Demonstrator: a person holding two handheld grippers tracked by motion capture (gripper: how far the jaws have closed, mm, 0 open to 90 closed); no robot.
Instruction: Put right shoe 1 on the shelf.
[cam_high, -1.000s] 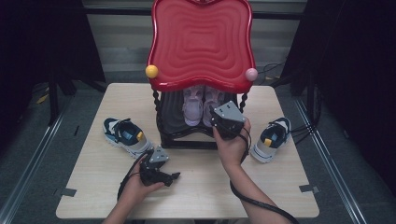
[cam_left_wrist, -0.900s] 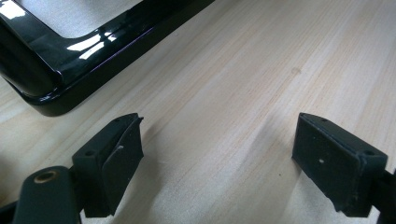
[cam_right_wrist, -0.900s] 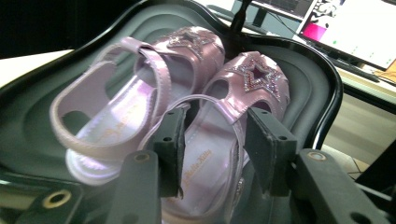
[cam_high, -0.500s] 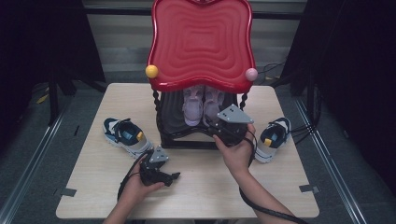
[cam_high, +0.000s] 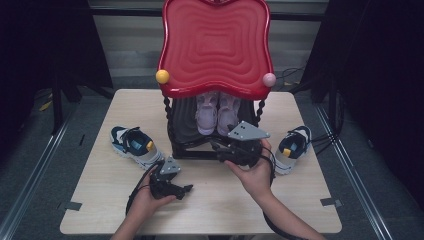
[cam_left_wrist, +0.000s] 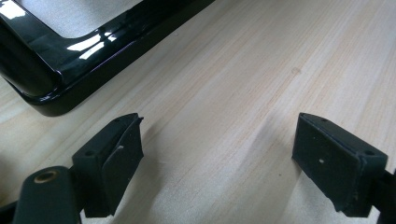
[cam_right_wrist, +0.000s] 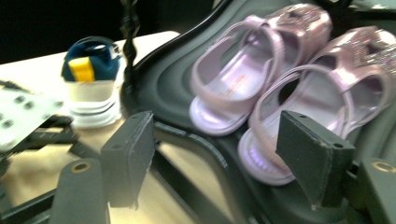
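The right gripper (cam_high: 220, 148) sits at the front edge of the black lower shelf (cam_high: 187, 131) of a small rack, its jaws parted with nothing between them; they have just been opening. In the right gripper view the two black pads (cam_right_wrist: 128, 156) stand wide apart just short of a pair of shiny pink strapped sandals (cam_right_wrist: 280, 88), which lie side by side on that glossy black shelf, heels toward the camera, touching neither pad. The high view shows these sandals (cam_high: 217, 111) only partly, tucked under the wavy red plastic top tray (cam_high: 216, 47) of the rack, which carries a yellow ball (cam_high: 162, 76) and a pink ball (cam_high: 269, 79) at its front corners.

The left gripper (cam_high: 186, 189) rests low on the pale wooden table (cam_high: 100, 200), near the rack's front left corner, its jaws released and bare. The left gripper view shows its pads (cam_left_wrist: 112, 158) spread over bare wood grain, with the rack's shiny black base frame (cam_left_wrist: 70, 70) close ahead.

Further out, the high view shows a navy, white and grey sneaker with a yellow tab (cam_high: 135, 146) left of the rack, and its mate (cam_high: 291, 148) right of the rack, just beside the right hand (cam_high: 255, 172). The right gripper view catches one of these sneakers (cam_right_wrist: 91, 81) from the heel, beyond a twisted black post (cam_right_wrist: 128, 28).
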